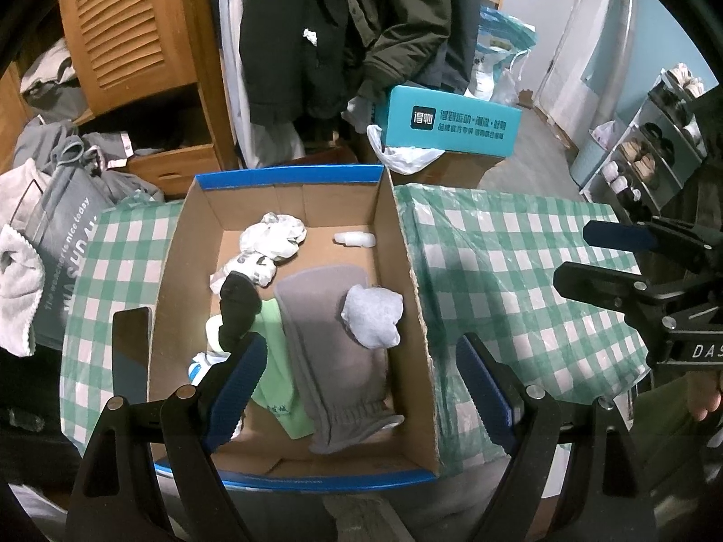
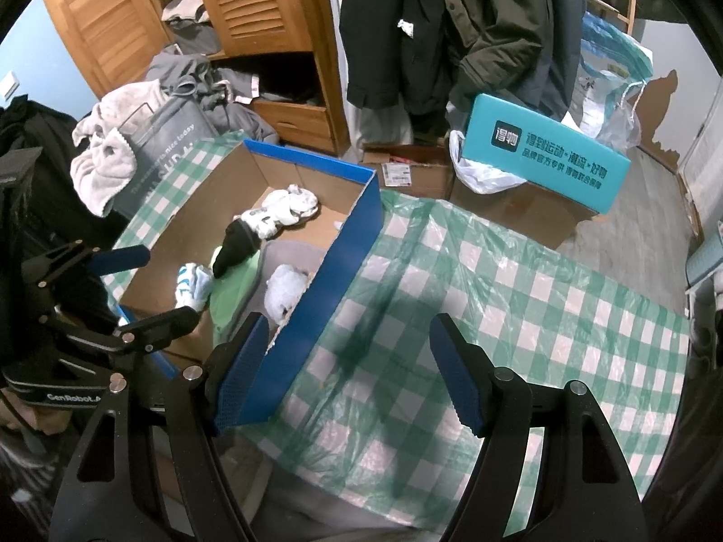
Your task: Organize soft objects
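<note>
Left gripper and right gripper: fingers spread, nothing grasped.
Cardboard box on checked worktop holds grey sock, balled sock, green sock.

A lived-in home bedroom or closet corner: louvred wooden wardrobe at eleven o'clock, hanging coats at twelve, shoe rack at two (all cluttered).
</note>
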Tool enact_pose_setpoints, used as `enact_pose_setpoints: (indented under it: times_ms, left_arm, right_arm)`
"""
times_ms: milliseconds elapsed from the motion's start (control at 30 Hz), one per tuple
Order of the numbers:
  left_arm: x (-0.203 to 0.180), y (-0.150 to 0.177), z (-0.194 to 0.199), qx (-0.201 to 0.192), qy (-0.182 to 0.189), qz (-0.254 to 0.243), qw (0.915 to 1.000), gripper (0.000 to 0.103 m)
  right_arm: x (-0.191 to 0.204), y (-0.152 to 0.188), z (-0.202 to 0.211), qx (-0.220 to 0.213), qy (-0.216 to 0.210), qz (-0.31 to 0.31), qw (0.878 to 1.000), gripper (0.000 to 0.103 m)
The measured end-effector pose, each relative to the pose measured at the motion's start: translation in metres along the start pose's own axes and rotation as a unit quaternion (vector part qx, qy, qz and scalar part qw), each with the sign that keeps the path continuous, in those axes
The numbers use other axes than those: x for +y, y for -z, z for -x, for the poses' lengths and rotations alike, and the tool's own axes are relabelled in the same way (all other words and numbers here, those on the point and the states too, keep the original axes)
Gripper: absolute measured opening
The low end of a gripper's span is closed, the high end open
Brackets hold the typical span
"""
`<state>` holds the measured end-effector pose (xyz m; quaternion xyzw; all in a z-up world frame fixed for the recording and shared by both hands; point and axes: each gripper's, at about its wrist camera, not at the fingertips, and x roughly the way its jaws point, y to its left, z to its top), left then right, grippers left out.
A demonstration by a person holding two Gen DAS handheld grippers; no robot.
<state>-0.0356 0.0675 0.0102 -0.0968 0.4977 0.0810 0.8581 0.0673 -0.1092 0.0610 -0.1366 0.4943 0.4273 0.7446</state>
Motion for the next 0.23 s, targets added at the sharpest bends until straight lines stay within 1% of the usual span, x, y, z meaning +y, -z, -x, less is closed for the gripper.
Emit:
enact_pose_setpoints:
  times_ms: [233]
  left_arm:
    - [0.0010,-0.0019,0.0004,0.004,0.005,0.000,1.0000,0.087]
  right_arm:
    - [0.0012,0.0008,-0.0002,0.000,0.000,0.000,1.000,0.073]
